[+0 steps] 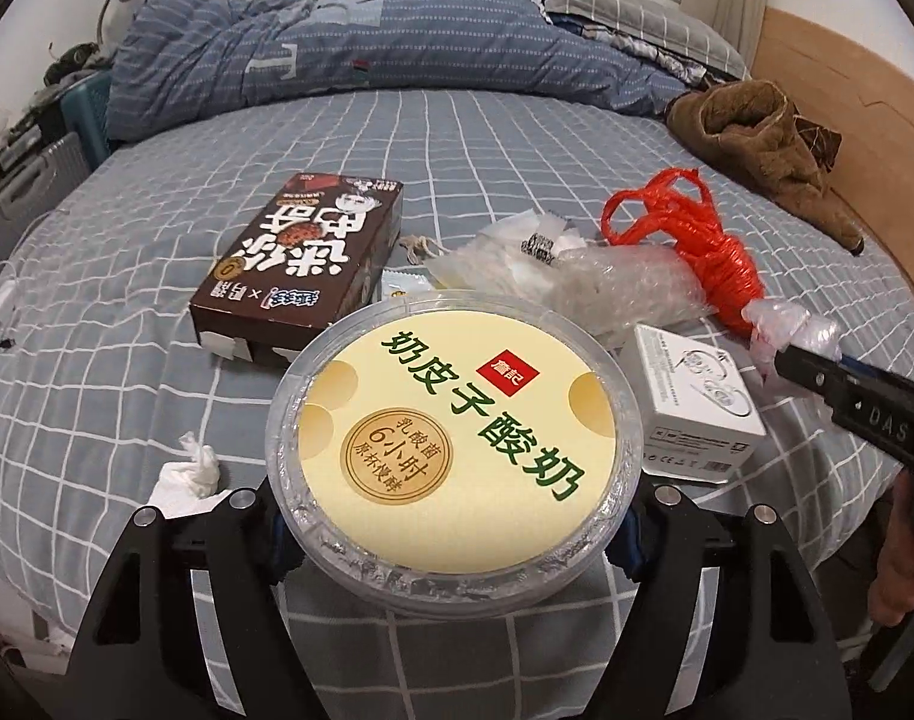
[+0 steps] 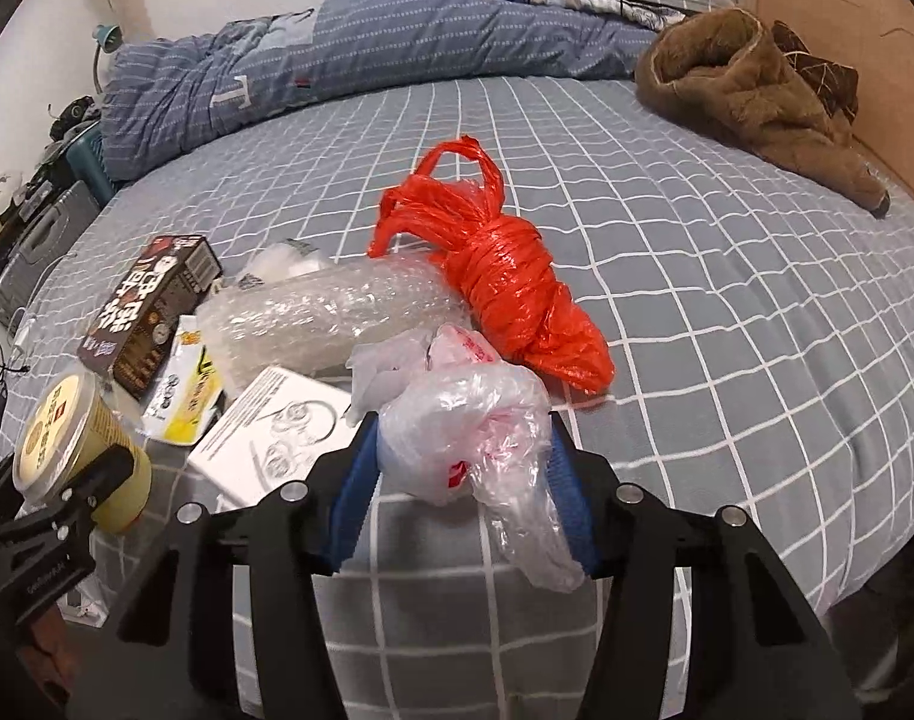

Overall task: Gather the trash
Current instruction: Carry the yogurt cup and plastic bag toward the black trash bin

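While both hands are loaded, the sensible way to finish this step is to carry each piece straight off the bed (image 2: 727,276) to wherever the rubbish goes, which neither view shows. Gripped round its wall by the left claw (image 1: 453,531), the round clear-lidded yoghurt tub with a cream label (image 1: 453,438) sits upright at the near edge of the bed; keeping it level seems wise, since I cannot tell whether it is empty. Closed on a crumpled clear plastic bag with red print (image 2: 475,420), the right claw (image 2: 466,474) lets a loose tail hang near, so a lift upward before any sideways sweep should keep it from dragging. More litter lies just beyond: a brown printed carton (image 1: 300,264) on the left, a roll of clear bubble wrap (image 2: 324,312) in the middle, a knotted orange-red plastic bundle (image 2: 505,276) to its right, a small white box (image 1: 697,414) near the right claw, and a wad of white tissue (image 1: 186,474) at near left. Far right, a brown fleece garment (image 2: 751,84) looks like no trash.
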Demonstrator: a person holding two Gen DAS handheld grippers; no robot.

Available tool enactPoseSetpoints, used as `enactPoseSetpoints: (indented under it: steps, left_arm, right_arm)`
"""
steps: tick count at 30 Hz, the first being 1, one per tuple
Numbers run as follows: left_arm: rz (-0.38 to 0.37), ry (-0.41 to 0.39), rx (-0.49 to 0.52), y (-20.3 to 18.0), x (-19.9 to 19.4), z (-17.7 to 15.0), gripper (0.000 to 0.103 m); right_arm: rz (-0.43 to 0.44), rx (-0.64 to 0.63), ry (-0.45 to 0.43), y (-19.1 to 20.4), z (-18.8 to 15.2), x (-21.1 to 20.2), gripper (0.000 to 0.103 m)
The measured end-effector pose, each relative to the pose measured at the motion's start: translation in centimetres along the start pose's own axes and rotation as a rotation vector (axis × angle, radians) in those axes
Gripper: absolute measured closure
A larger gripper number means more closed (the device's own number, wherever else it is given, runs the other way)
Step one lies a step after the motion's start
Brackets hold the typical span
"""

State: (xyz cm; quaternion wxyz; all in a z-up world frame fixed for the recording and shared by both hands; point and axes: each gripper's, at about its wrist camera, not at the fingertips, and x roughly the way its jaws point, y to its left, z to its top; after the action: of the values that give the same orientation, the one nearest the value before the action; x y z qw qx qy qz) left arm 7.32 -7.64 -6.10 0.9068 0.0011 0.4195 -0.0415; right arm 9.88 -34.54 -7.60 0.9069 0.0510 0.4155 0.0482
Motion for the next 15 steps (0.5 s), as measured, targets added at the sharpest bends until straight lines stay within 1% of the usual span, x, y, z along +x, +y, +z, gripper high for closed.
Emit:
enactPoseSetpoints:
  steps: [7,11,15]
  left_arm:
    - [0.005,-0.006,0.002,-0.1,-1.6,-0.9,0.029]
    - [-0.002,-0.011,0.005,-0.2,-2.5,-1.9,0.029]
    - [-0.004,-0.006,-0.003,0.0,-3.3,-3.0,0.029]
  right_arm:
    - [-0.007,-0.014,-0.041,0.9,-1.2,-2.6,0.052]
    - [-0.01,-0.026,-0.061,1.7,-1.9,-3.9,0.052]
    - [-0.004,-0.045,-0.065,2.6,-3.3,-5.3,0.052]
